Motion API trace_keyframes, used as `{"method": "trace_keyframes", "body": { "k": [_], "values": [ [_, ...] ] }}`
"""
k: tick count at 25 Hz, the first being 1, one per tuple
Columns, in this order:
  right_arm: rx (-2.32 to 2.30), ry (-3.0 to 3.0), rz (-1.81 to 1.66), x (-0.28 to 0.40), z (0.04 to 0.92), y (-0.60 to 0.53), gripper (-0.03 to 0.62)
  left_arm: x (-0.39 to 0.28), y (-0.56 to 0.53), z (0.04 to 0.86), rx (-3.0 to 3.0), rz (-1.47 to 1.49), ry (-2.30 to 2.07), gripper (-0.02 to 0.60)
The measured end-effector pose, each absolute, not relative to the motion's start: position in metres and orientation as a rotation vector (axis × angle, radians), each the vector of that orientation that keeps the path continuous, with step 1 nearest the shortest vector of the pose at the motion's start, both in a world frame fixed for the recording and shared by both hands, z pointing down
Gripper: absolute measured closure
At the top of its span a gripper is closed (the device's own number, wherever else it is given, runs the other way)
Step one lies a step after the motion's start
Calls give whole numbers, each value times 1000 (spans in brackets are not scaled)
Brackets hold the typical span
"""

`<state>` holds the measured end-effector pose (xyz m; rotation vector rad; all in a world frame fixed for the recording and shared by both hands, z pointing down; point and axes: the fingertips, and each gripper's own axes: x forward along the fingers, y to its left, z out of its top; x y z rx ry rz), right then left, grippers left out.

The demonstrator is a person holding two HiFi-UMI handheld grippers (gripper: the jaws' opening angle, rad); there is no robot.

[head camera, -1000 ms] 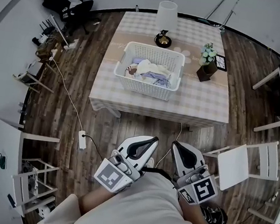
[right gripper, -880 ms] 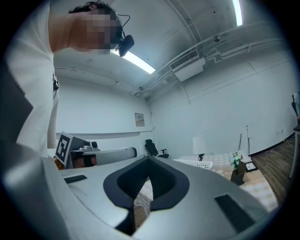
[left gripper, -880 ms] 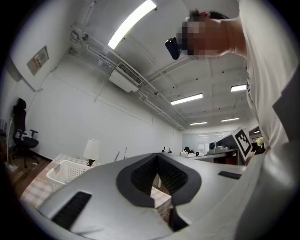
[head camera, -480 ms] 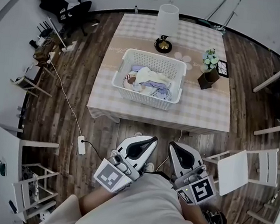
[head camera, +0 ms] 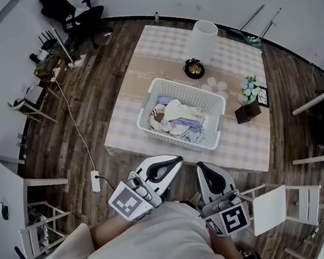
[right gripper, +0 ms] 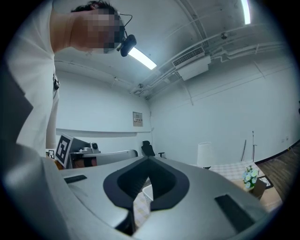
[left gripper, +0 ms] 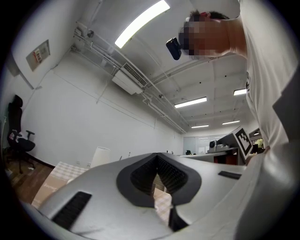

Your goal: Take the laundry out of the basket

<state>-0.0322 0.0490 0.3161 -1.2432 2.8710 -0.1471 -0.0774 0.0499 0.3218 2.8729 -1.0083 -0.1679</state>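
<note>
Both tongs are pinched closed on nothing. Left gripper (head camera: pixel 176 159) and right gripper (head camera: pixel 201 166) hang at the table's (head camera: pixel 160 44) near edge, with the laundry (head camera: pixel 178 117) in the basket (head camera: pixel 185 87) right there.

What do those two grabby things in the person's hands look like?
The left tool and right tool are pale grey, rounded shells with black ribbed padding inside. Each carries a cube with black-and-white square markers. The person wears a light short-sleeved shirt.

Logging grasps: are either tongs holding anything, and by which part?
Nothing held: left tongs and right tongs are shut and empty; laundry lies in the basket.
</note>
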Motion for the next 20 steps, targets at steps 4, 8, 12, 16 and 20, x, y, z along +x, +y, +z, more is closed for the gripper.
{"method": "trace_keyframes", "body": {
  "k": [4, 8, 12, 16, 20],
  "values": [
    [-1241, 2883, -152, -60, 315, 18, 585, -105, 19, 321, 2872, -175, -1014, 571],
    [-1229, 2897, -162, -86, 318, -7, 585, -127, -4, 321, 2859, -183, -1015, 571],
    [-1238, 2894, -157, -102, 317, -25, 585, -141, -20, 326, 2860, -172, -995, 571],
    [-1263, 2900, -152, -103, 321, -34, 585, -143, -31, 329, 2872, -164, -962, 571],
    [-1289, 2898, -157, -93, 324, -42, 585, -135, -40, 331, 2883, -148, -934, 569]
  ]
}}
